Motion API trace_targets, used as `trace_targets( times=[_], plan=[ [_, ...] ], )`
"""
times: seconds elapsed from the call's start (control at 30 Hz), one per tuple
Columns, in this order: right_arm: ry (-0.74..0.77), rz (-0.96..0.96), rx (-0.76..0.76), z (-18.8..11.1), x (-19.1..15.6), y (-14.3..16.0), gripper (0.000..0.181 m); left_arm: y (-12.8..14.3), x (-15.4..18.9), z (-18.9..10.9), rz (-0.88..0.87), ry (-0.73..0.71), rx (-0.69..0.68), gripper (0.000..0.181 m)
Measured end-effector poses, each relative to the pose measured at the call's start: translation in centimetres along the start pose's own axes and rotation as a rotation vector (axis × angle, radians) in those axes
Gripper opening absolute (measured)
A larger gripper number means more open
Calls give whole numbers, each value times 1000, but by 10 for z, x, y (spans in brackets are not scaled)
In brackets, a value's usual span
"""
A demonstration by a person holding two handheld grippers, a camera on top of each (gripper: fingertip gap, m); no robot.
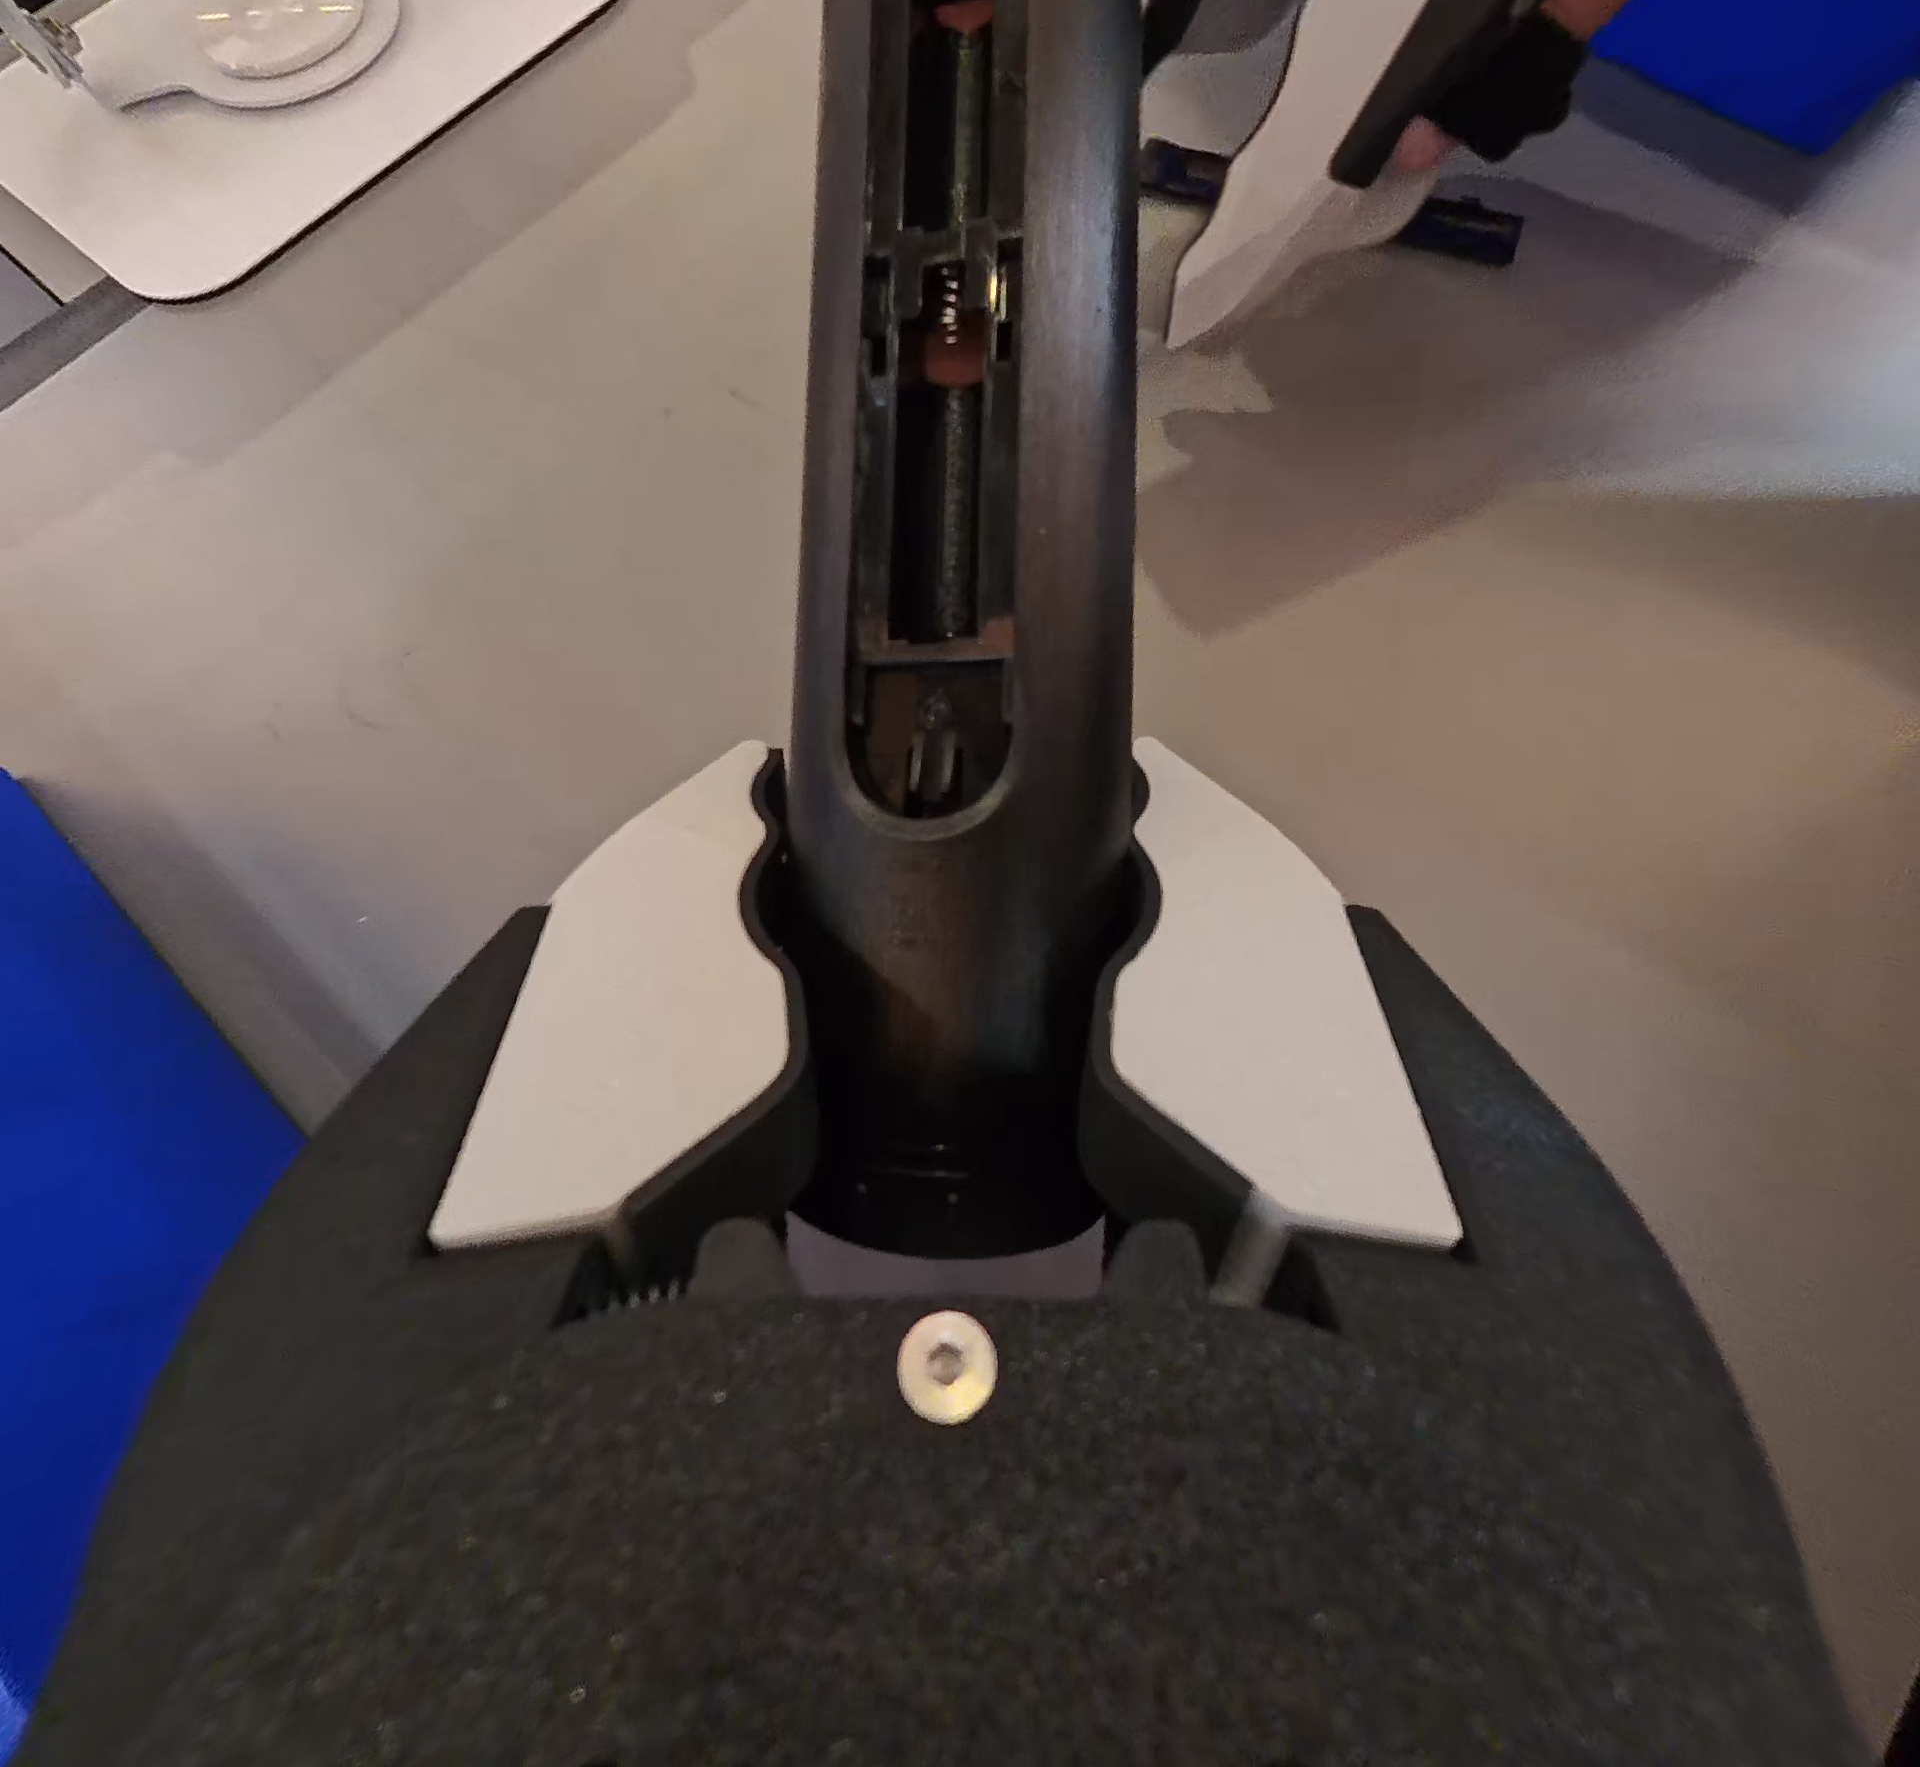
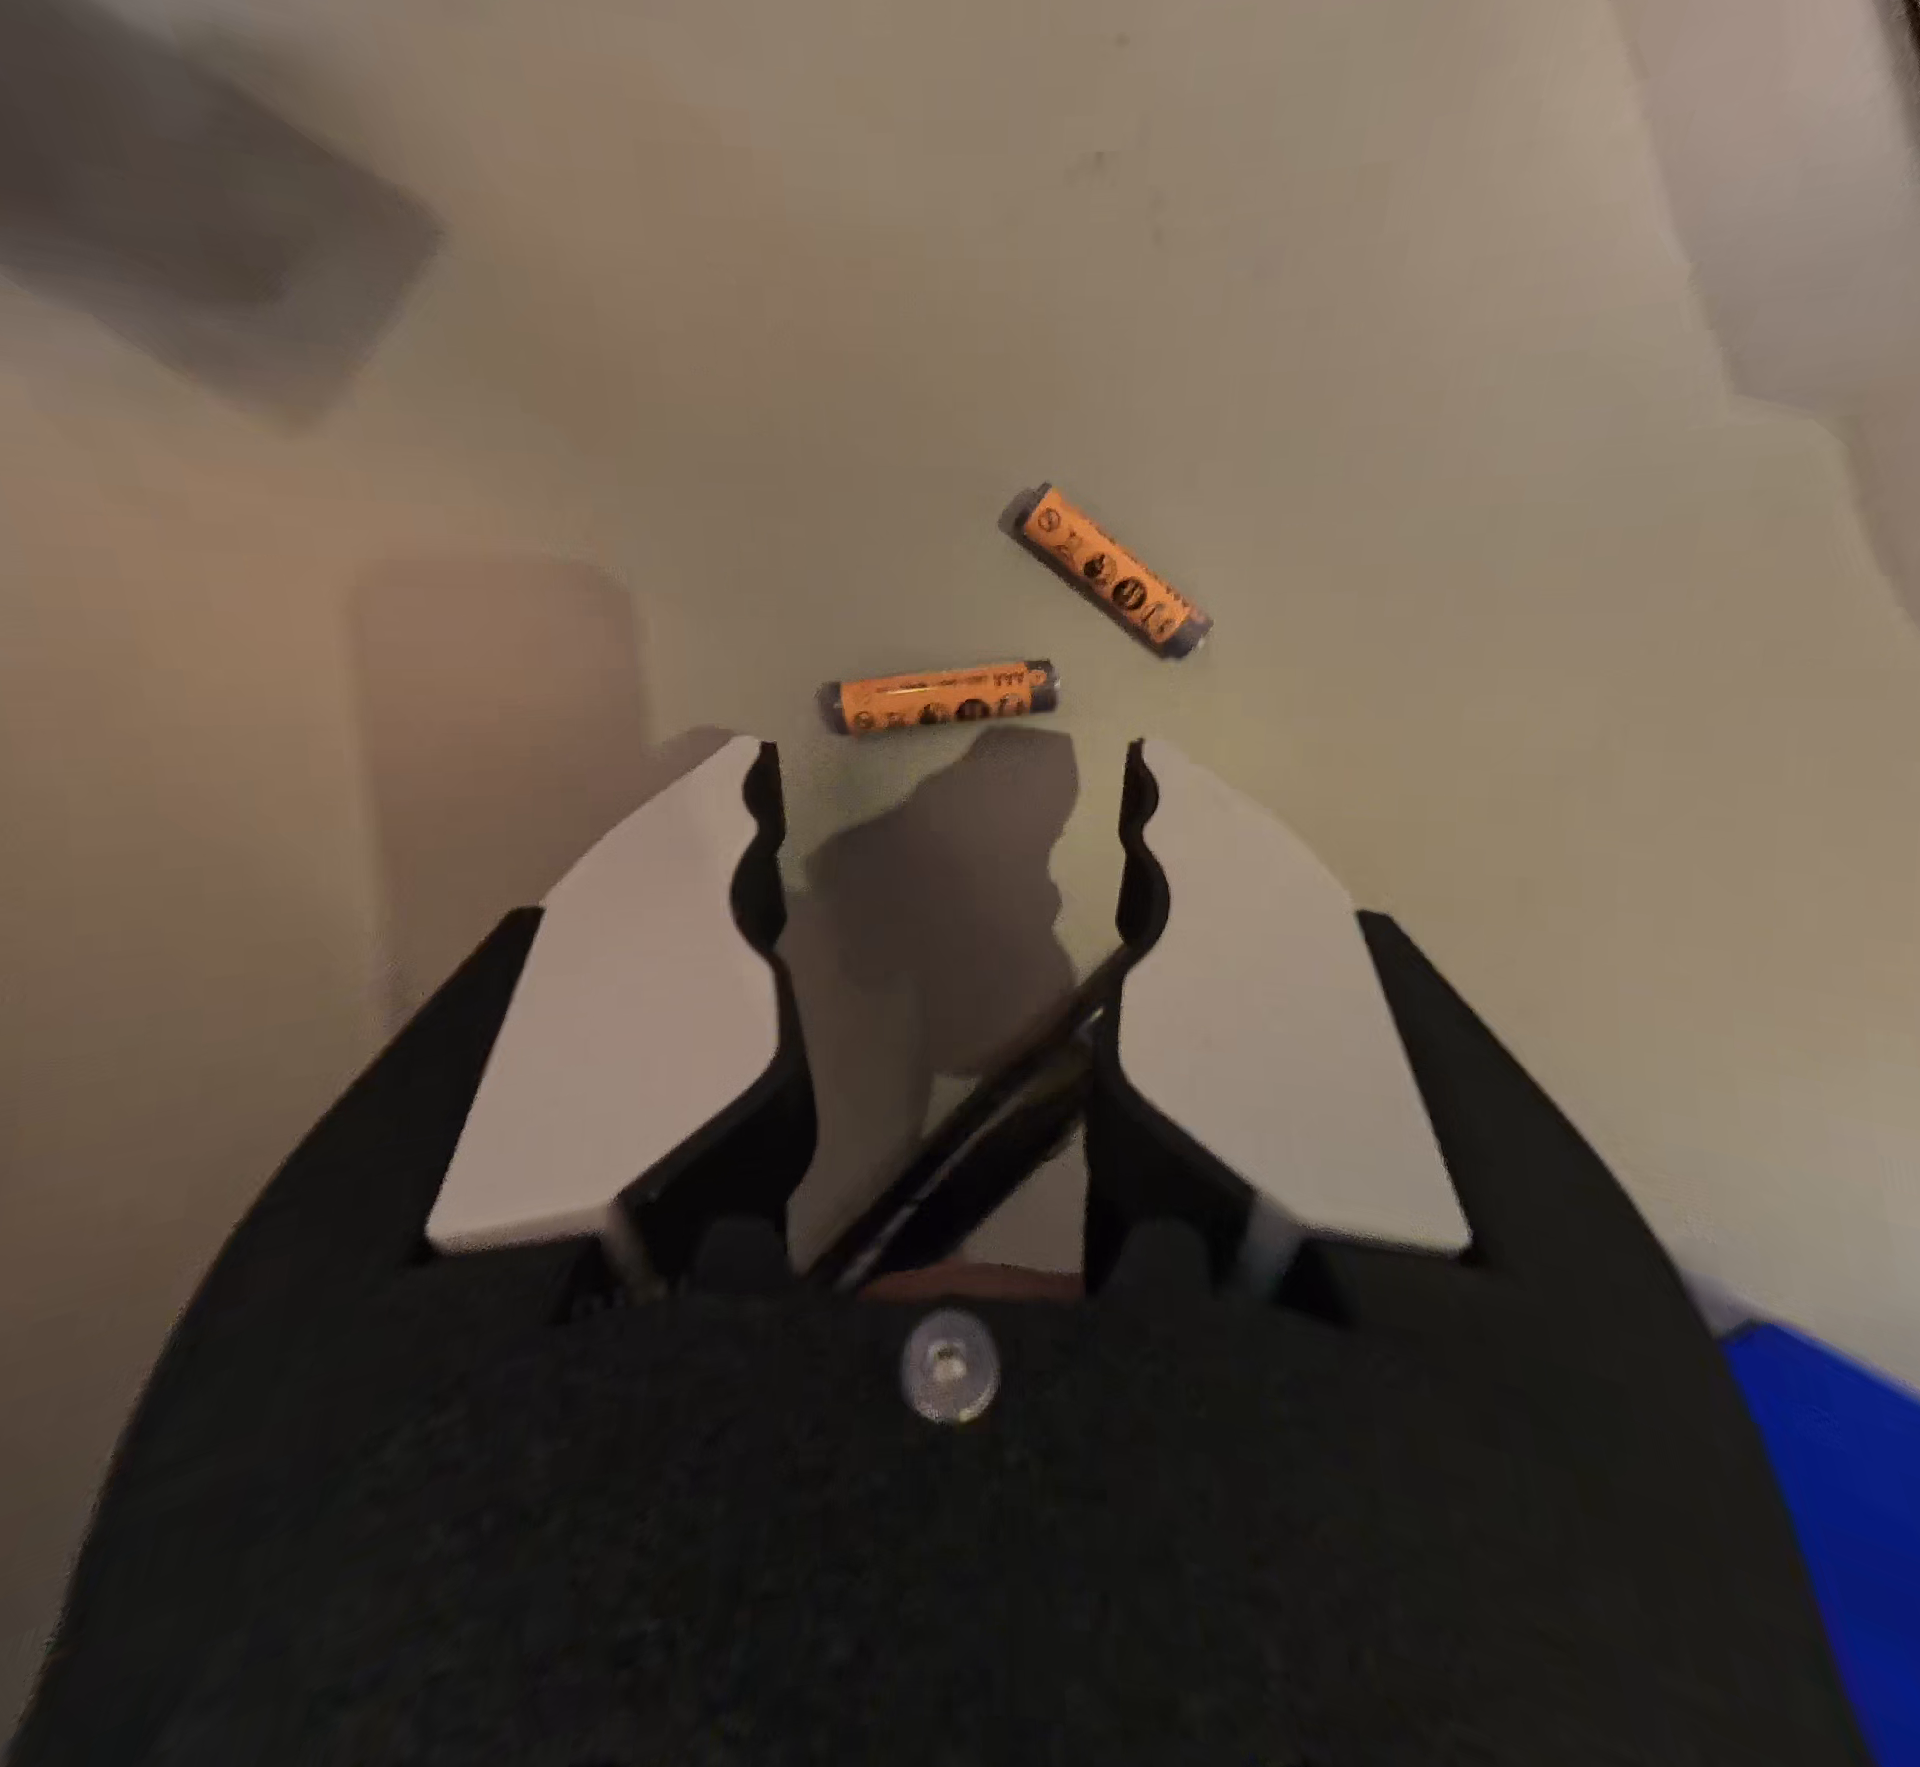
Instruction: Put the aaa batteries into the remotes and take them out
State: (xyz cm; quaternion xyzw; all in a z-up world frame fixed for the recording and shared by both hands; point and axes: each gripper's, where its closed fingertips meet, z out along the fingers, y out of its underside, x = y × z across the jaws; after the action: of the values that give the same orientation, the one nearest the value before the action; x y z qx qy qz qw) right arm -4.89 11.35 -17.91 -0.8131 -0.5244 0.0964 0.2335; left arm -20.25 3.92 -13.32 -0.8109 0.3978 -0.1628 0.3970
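My left gripper (image 1: pixel 951 844) clamps the remote (image 1: pixel 971 470), its bay empty; my right gripper (image 2: pixel 951 782) hangs released above two batteries (image 2: pixel 938 697) on the desk (image 2: pixel 935 211).

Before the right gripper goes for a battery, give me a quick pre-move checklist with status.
1. Remote held firm: ok, left gripper shut on its lower body.
2. Battery bays open and empty: ok, cover off, springs and bare slots showing.
3. Right gripper free to grasp: ok, open, nothing between its tips.
4. Batteries reachable: ok, near battery lies just ahead of the tips, far battery apart from it, both flat on the table.
5. Clear path: not ok, a dark flat part sits under the right gripper's fingers.
6. Battery polarity against the springs: cannot tell.
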Motion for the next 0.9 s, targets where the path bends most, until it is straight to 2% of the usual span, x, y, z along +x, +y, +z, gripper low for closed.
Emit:
trace_targets(
  times=[0.17,0.2,0.27,0.37,0.53,0.73,0.9],
  plan=[
    [149,431,216,5,-18,-13,57,-2,2,0,6,1,2,60],
    [228,498,247,6,-13,-11,48,-3,3,0,3,5,5,60],
    [319,574,260,9,-6,-7,48,-4,4,0,-1,13,8,60],
    [380,584,216,13,4,3,48,-4,6,-2,4,13,10,60],
    [372,522,161,6,7,16,38,-2,3,-4,4,7,5,60],
    [305,338,24,9,14,13,35,3,3,-1,19,4,-21,60],
    [206,424,-101,13,24,15,25,10,6,1,29,8,-46,60]
  ],
)
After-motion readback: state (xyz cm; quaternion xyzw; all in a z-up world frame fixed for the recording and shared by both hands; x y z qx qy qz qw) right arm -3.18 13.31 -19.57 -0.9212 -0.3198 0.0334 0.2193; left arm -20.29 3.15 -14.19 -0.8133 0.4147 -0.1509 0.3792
